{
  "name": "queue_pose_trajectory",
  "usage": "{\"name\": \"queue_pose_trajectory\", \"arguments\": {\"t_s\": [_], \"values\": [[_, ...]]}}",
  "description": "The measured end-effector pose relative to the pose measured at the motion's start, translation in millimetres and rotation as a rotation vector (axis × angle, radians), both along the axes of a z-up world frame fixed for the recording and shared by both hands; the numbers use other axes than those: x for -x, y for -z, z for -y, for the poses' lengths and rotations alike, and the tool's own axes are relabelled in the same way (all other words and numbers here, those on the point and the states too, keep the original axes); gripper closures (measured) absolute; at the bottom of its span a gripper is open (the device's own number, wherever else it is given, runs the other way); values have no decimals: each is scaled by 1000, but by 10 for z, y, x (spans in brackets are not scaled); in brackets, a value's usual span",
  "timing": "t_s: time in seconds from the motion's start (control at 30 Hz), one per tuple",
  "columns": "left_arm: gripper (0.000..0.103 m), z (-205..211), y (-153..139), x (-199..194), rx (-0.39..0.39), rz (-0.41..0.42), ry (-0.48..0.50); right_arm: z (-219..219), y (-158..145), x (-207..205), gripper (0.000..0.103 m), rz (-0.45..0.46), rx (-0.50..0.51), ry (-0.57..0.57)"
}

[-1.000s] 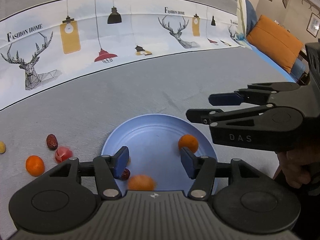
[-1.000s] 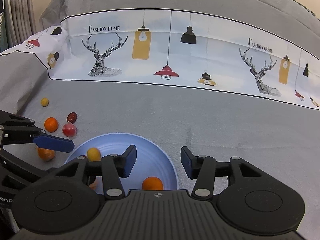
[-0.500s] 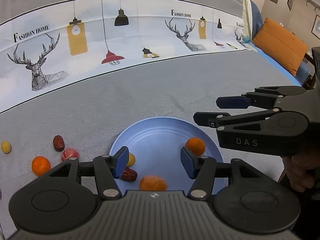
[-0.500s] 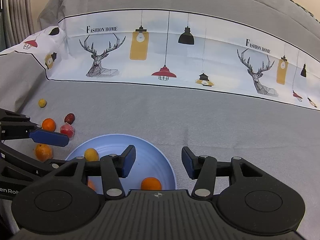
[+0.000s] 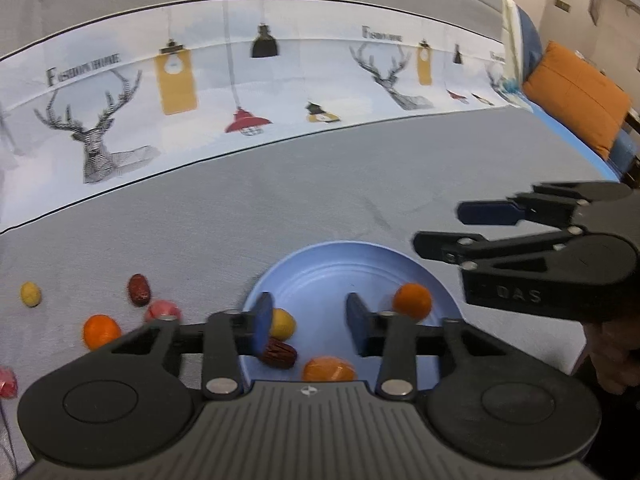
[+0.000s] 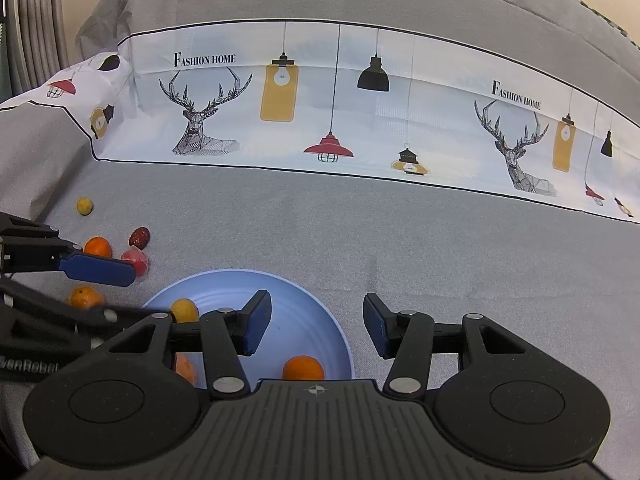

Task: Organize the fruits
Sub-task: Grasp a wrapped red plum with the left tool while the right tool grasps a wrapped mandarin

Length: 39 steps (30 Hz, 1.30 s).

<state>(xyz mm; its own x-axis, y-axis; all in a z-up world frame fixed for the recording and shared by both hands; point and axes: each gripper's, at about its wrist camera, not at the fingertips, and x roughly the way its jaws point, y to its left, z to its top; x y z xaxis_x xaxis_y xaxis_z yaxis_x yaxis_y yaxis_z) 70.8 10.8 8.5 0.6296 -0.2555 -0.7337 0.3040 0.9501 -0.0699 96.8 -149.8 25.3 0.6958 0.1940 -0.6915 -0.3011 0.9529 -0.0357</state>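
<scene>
**Left claw narrows over the plate, nothing caught**

Since a second ago my left claw (image 5: 308, 326) has just been closing: its blue pads stand nearer together than before, with only bare plate between them, so it grips nothing and a gap remains. My right claw (image 6: 316, 326) has not changed; its jaws stand apart and empty, with grey cloth and the plate's edge showing in the gap.

From the left camera, the blue plate (image 5: 332, 268) lies directly under the left claw. Four fruits are in it: a yellow fruit (image 5: 283, 323) just beside the left pad at about 3 o'clock of it, a dark red date (image 5: 279, 354) at 5 o'clock of that pad, a blurred orange (image 5: 329, 369) at 6 o'clock of the gap by the plate's near rim, and a second orange (image 5: 412, 300) at 2 o'clock of the right pad. None sits between the pads.

Off the plate, at 9 to 10 o'clock of the claw on the grey tablecloth (image 5: 280, 208), lie a loose orange (image 5: 101, 331), a red wrapped piece (image 5: 162, 311), another date (image 5: 139, 289) and a small yellow fruit (image 5: 30, 294), all well apart from the claw. A red scrap (image 5: 7, 381) shows at the left edge; I cannot tell what it is.

The right claw reaches in at 3 o'clock, above the plate's far right rim, held by a hand (image 5: 612, 356).
</scene>
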Motion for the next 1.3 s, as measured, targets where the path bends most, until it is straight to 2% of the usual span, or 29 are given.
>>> {"name": "queue_pose_trajectory", "arguments": {"t_s": [0.1, 0.2, 0.27, 0.3, 0.33, 0.43, 0.6, 0.67, 0.73, 0.9, 1.03, 1.17, 1.27, 1.3], "values": [[84, -97, -2, -43, 1, -8, -58, -5, -10, 6, 50, 8, 0, 2], [85, -252, -6, -107, 20, -24, -136, -9, -16, 4, 52, 14, -3, 6], [85, -364, -11, -142, 32, -34, -193, -7, -28, -3, 60, 20, -13, 7], [85, -418, -20, -158, 34, -37, -225, -3, -35, -10, 68, 23, -18, 8], [85, -490, -25, -178, 31, -41, -271, -1, -41, -15, 73, 24, -24, 9], [84, -750, -25, -227, 52, -67, -423, 0, -51, -32, 75, 24, -42, 13], [82, -1372, -21, -196, 210, -113, -717, -38, -55, -65, 75, 16, -71, 13], [81, -1574, -6, -156, 246, -127, -822, -63, -55, -77, 75, 7, -99, 10], [72, -1690, -5, -136, 255, -135, -896, -106, -54, -100, 75, -1, -126, 1], [57, -1799, -31, -97, 228, -133, -988, -350, -19, -136, 74, -30, -197, -48], [54, -1896, -36, -88, 199, -124, -1048, -662, 53, -172, 74, -52, -231, -116], [52, -2033, 37, -92, 208, -154, -1123, -1047, 173, -236, 74, -89, -234, -204], [52, -2150, 124, -105, 219, -198, -1177, -1351, 272, -275, 68, -124, -220, -292], [51, -2179, 146, -108, 218, -212, -1192, -1441, 302, -277, 61, -136, -214, -317]]}}
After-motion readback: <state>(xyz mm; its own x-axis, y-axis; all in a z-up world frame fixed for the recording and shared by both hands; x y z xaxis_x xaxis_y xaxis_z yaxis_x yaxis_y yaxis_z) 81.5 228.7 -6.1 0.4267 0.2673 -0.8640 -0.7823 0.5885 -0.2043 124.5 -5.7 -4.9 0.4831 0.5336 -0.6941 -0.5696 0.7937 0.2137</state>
